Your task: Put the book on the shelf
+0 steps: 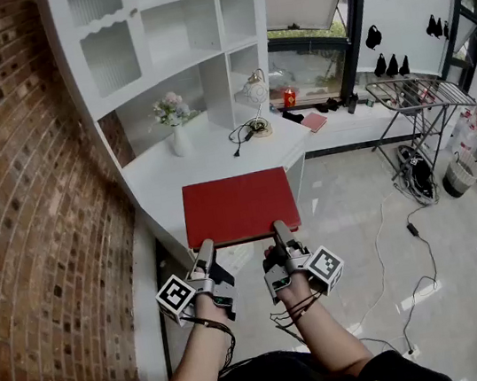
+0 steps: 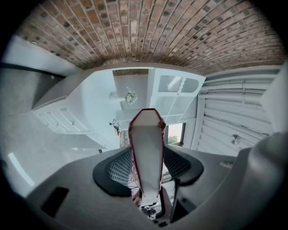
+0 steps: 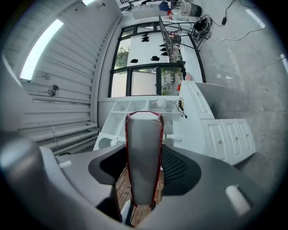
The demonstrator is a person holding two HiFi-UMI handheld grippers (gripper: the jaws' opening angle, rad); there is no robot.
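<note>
Two grippers, one book, and it is up in the air! The red book (image 1: pixel 239 206) is carried flat, cover upward, out in front of the white desk (image 1: pixel 160 175) and well short of the white shelf unit (image 1: pixel 185 23) that rises behind it. The left gripper (image 1: pixel 205 250) bites the near edge towards its left corner and the right gripper (image 1: pixel 279 229) takes the same edge towards the right corner. Each gripper view shows the pale page block with its red cover rims wedged between the ribbed pads, so both sets of jaws are clamped on the book, standing wide only because the volume is thick. Why two grips on one edge? My read is that a broad, heavy book held from one side wants to droop and twist, and a pair of holds spaced apart keeps it level. Holding the near edge also leaves the far edge free to lead into a compartment. A vase of flowers (image 1: pixel 176 125) stands on the desk at the foot of the shelves, so the path in probably has to pass beside or above it. Nothing is shelved yet; the carry is in hand.
</note>
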